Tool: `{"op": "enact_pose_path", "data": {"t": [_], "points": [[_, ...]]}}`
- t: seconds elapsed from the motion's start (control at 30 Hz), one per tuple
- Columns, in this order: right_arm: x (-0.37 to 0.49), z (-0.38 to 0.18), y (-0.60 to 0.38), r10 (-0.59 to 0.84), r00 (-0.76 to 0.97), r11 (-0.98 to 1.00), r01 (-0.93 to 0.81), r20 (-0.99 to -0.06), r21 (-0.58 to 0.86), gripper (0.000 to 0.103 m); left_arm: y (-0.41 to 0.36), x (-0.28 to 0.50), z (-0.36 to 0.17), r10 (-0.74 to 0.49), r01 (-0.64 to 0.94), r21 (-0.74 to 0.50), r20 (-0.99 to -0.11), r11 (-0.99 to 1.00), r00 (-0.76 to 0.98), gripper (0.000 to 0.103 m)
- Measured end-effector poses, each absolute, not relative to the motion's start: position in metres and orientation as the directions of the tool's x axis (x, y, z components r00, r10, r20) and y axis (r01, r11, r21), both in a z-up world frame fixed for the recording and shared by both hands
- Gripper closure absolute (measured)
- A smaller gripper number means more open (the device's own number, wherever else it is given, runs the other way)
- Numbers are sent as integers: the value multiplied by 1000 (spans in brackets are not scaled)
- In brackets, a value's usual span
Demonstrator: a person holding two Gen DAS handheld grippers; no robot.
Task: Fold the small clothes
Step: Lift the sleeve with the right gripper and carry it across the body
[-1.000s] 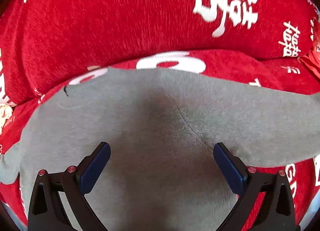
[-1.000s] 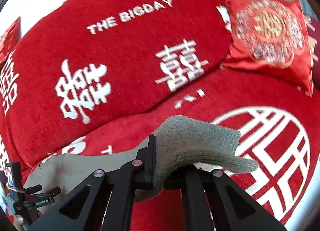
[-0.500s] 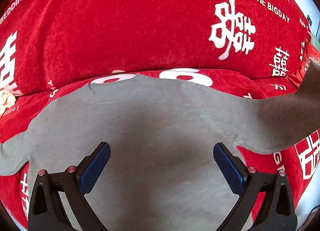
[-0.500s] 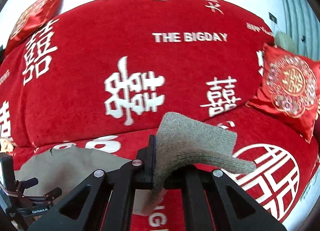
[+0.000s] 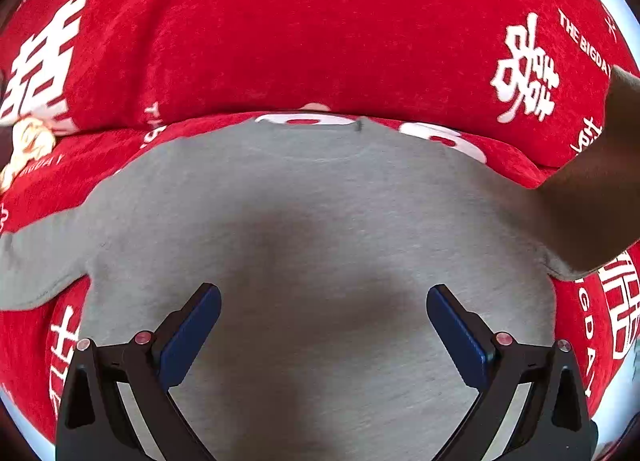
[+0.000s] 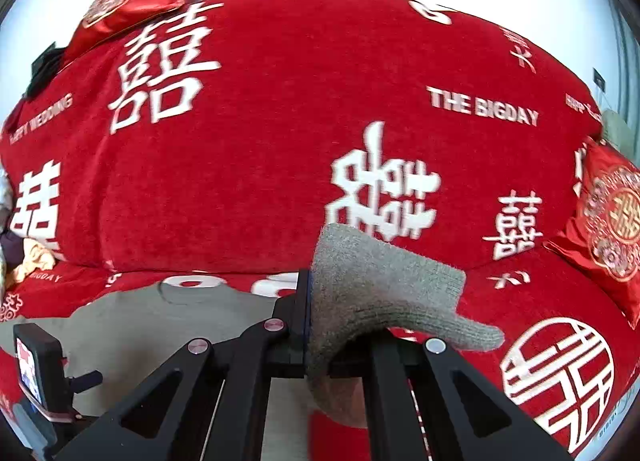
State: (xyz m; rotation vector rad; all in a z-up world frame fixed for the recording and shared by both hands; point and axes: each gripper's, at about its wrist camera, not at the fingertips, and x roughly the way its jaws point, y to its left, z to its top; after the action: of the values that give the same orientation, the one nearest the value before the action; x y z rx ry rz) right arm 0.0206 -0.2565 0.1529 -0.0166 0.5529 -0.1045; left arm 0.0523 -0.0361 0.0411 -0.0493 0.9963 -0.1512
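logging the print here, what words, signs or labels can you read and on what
"THE BIGDAY": white print on the sofa cover, right view; also at the left view's right edge.
"HAPPY WEDDING": cover, left edge of the right view, blurred, partly guessed.
Double-happiness characters: white, across the cover; gold on the cushion.
Left claw sticker: too small to read.

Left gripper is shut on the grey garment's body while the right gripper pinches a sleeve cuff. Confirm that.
Not quite. The left wrist view shows the left gripper open above the grey garment, gripping nothing. The right gripper does pinch the sleeve cuff.
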Motion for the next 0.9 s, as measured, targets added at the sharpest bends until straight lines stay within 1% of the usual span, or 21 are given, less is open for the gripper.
{"op": "enact_pose_path", "data": {"t": [0.2, 0.4, 0.57, 0.9], "points": [[31, 150, -201, -60, 847, 997, 28, -528, -68, 98, 5, 47, 38, -148, 56, -141, -833, 989, 533, 0], [42, 132, -142, -17, 832, 995, -41, -554, -93, 98, 46, 43, 37, -141, -1, -167, -833, 986, 535, 0], [51, 108, -97, -2, 816, 988, -89, -578, -129, 98, 81, 37, 34, -130, -54, -188, -832, 981, 540, 0], [61, 41, -38, 3, 740, 974, -154, -673, -165, 98, 126, 27, 20, -130, -127, -230, -836, 965, 532, 0]]}}
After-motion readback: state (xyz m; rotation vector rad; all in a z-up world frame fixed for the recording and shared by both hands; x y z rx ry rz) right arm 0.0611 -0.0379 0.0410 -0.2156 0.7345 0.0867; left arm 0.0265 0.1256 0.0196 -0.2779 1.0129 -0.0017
